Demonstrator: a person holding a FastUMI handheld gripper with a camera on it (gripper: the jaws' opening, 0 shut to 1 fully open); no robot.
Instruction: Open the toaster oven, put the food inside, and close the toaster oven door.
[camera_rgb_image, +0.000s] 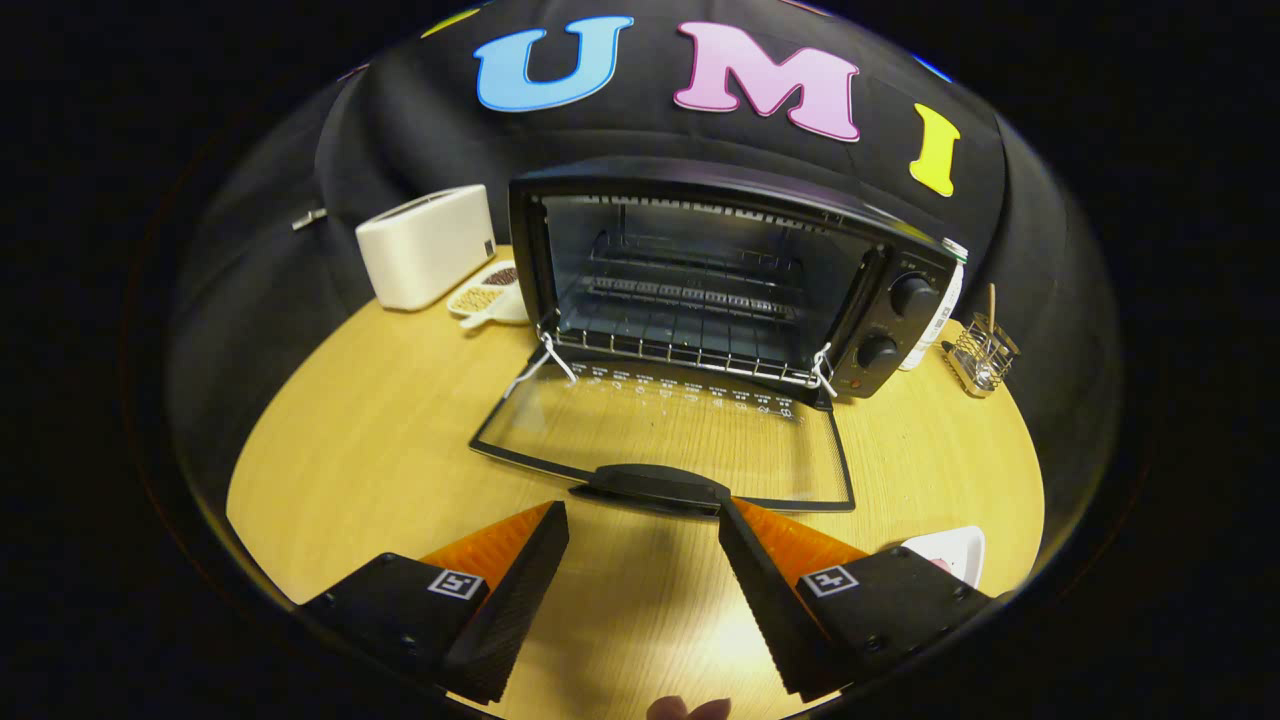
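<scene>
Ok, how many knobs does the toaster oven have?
2, both on the oven's panel beside the open door: upper knob, lower knob beneath it. Gripper open, just short of the door handle.

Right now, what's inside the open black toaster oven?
Inside the black toaster oven only a bare wire rack shows, no food. Its glass door lies flat open. The gripper is open, holding nothing, short of the door handle.

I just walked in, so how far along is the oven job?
Done: the toaster oven is open, its glass door folded down flat on the table. In hand: nothing; the gripper is open and empty just short of the door handle. Left: the rack holds no food, and the door needs closing.
</scene>
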